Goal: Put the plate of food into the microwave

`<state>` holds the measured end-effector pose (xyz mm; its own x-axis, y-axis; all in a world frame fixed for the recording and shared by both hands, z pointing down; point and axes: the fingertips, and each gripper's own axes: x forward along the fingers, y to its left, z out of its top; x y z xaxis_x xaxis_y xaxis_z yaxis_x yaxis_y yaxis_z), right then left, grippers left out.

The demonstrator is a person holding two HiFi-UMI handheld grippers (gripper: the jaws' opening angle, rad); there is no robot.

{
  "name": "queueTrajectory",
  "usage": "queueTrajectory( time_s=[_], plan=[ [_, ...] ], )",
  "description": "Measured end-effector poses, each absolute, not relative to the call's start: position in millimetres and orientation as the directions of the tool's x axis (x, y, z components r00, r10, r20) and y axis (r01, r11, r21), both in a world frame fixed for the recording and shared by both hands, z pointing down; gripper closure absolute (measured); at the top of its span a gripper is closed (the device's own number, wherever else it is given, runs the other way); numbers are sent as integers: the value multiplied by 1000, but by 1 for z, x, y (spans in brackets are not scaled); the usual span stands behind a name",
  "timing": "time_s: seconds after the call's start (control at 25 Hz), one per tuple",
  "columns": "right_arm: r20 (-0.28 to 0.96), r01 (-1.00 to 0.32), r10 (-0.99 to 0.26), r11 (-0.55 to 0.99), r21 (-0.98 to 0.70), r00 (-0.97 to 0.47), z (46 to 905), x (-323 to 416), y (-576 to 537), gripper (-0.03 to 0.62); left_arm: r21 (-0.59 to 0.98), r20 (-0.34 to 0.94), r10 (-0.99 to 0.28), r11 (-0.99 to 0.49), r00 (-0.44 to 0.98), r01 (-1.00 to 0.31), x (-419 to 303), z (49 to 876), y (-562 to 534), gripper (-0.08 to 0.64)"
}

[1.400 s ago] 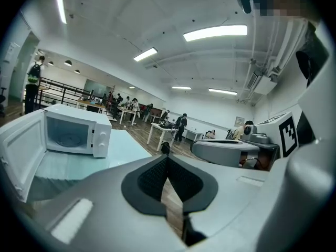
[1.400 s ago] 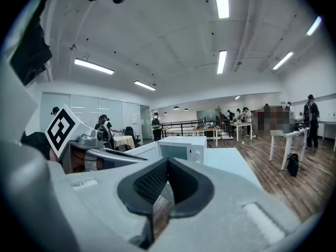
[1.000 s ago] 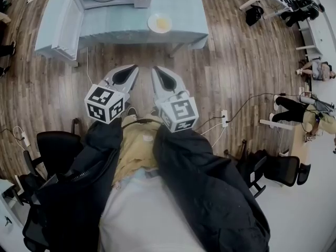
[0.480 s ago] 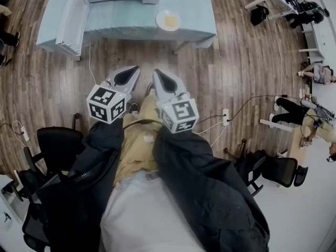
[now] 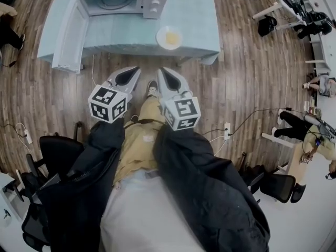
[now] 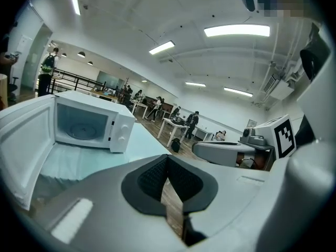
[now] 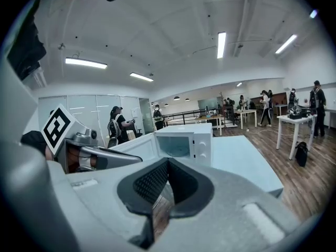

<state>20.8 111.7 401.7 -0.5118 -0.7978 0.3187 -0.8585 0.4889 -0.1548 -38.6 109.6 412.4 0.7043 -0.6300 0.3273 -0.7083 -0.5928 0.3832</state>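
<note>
Left tool [image 5: 135, 70] closed | right tool [image 5: 160, 70] closed | round white plate [image 5: 169, 38] | boxy microwave [image 5: 154, 3], open

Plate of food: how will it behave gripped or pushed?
The plate looks rigid and shallow: likely light, graspable only at its rim. The yellow food seems loose, so tilting may slide it. The plate sits near the table edge; a push could drop it.

Brown wood-plank floor [image 5: 252, 88], low sheen. Matt pale-blue cloth, faintly creased, over table [image 5: 194, 14] at 12 o'clock. Smooth white microwave [image 5: 152, 1] at 11 o'clock, semi-gloss casing. Glossy white plate [image 5: 160, 37] at 12 o'clock. Matt grey plastic on left gripper [image 5: 137, 69] and right gripper [image 5: 159, 70]; black ribbed, rubbery-looking pads [image 6: 152, 180]. Dark matt cloth jacket [image 5: 210, 193] at 6 o'clock.
</note>
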Motion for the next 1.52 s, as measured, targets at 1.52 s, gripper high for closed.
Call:
queueTrajectory(
  time_s=[1.52],
  plan=[
    [566, -862, -656, 442, -249, -500, 523, 135, -93, 594, 666, 568, -396, -294, 721, -686, 72, 608, -56, 561]
  ],
)
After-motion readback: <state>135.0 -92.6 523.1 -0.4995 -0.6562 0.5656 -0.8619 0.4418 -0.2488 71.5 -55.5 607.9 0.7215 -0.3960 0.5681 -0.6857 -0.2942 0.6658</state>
